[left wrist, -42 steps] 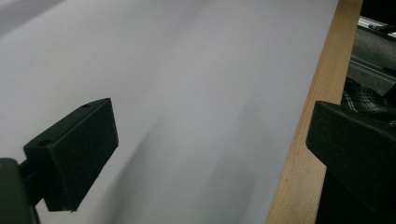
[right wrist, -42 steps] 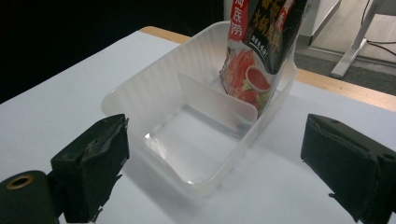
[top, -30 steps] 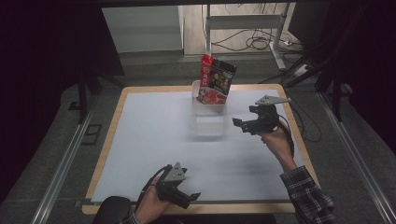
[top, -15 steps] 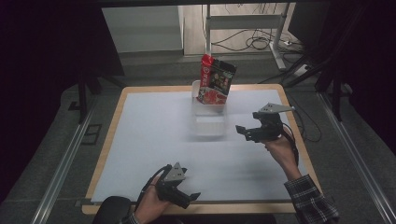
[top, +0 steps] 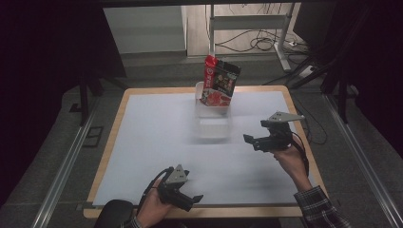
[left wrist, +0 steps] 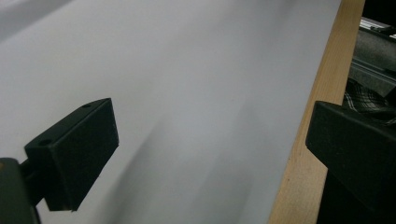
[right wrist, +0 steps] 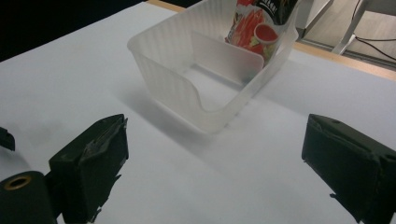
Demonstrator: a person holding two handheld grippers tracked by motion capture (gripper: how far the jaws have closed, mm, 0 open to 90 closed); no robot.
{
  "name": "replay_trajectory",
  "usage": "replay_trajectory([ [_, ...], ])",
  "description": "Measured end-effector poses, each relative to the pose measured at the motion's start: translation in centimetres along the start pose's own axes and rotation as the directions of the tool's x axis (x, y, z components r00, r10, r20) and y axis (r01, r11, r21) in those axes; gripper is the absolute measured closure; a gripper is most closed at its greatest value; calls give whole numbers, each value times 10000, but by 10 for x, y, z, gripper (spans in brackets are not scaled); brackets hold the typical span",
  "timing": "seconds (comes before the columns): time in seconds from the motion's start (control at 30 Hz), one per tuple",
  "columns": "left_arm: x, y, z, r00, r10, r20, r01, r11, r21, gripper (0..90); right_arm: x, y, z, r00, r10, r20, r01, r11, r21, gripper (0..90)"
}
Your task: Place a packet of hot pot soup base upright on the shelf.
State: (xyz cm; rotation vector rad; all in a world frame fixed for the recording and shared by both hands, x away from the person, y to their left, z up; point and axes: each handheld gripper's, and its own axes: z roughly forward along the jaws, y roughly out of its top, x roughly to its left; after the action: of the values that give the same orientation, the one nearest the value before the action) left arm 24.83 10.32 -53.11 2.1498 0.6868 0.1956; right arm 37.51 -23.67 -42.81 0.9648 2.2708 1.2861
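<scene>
Translucent bin near the table's far edge, ribbed walls, divider inside. Red snack bag upright in the bin's far compartment; near compartment bare. Right gripper just right of the bin, nearer the person, jaws wide apart, clamped on nothing, aimed at the bin. Left gripper well apart from the bin, at the table's near edge, jaws spread, holding nothing.

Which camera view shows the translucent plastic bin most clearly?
The right gripper view: the bin is close, so its ribbed walls, inner divider and cut-out front rim are plain. In the high view it is small and pale against the white table.
</scene>
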Motion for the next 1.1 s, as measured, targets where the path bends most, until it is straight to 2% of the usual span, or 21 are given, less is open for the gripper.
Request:
replay_trajectory([
  [0.37,-1,1,-1,10000,-24,92,23,10000,77,34,4,-16,-14,9999,48,105,-51,9997,255,71],
  [0.77,-1,1,0,9998,-9,218,6,9999,161,39,12,-31,-41,9995,84,304,-90,9997,223,69],
  [1.1,-2,1,2,9998,-23,202,19,9998,197,40,13,-50,-58,9968,268,755,-308,9981,531,70],
])
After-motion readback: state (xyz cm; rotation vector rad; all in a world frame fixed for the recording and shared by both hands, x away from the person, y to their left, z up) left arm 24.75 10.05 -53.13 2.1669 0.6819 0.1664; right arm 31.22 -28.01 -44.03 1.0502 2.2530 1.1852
